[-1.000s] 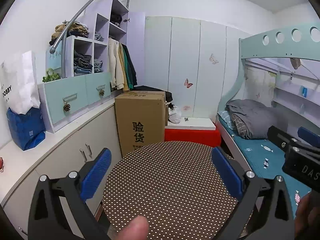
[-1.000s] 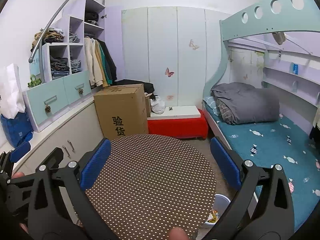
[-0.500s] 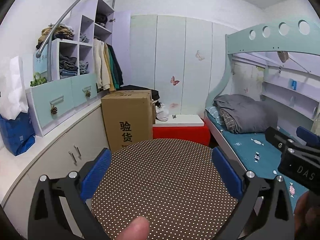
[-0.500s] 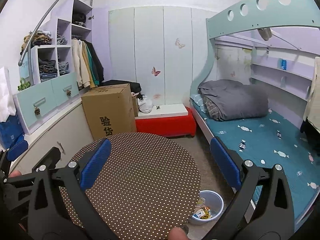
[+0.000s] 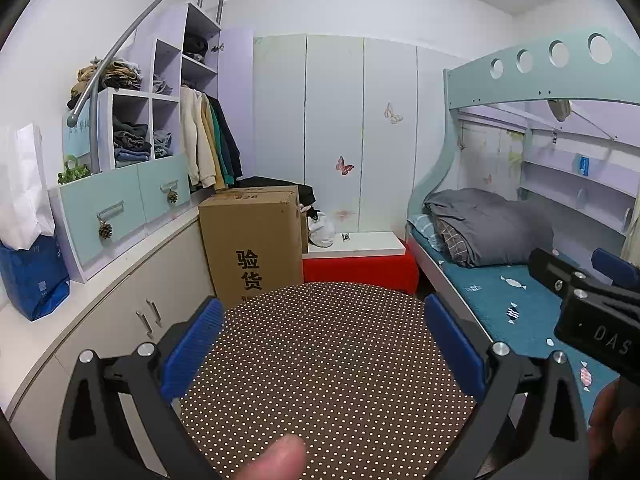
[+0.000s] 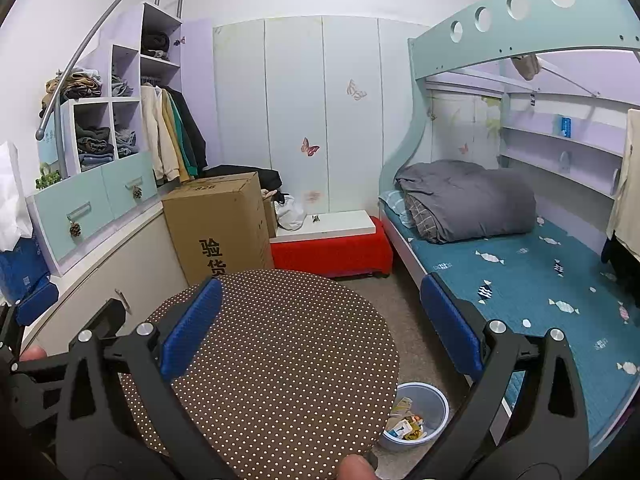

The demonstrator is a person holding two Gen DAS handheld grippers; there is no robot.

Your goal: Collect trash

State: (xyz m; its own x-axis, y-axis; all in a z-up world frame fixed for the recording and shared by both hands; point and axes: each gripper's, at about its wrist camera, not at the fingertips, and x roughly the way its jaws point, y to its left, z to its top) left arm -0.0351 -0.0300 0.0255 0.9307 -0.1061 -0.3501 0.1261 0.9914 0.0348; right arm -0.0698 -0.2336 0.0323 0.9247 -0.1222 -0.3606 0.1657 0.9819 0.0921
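Swinging rightward since the earlier frames, both cameras now take in more of the bed, and the trash bin [image 6: 416,416] has come fully into the right wrist view — a pale blue tub on the floor just beside the polka-dot stool [image 6: 272,360], between it and the bed [image 6: 520,264], with wrappers and cartons already inside. It does not show in the left wrist view, where the stool [image 5: 328,368] hides that patch of floor.

Both grippers are spread wide and hold nothing: the right gripper [image 6: 320,320] frames the stool top, the left gripper [image 5: 320,340] does the same, and the right one's black body edges into the left view at the far right.

No loose trash can be made out on the floor, the stool or the long bench [image 5: 48,320] along the left wall, so the step in hand looks like a search. It would go best by tilting a camera down to sweep the floor around the stool and under the bed edge, keeping the bin in sight as the drop point — and by closing on small scraps only once the blue pads [image 6: 192,320] straddle them squarely. The cardboard box [image 6: 216,224] and clothes are likely not trash.
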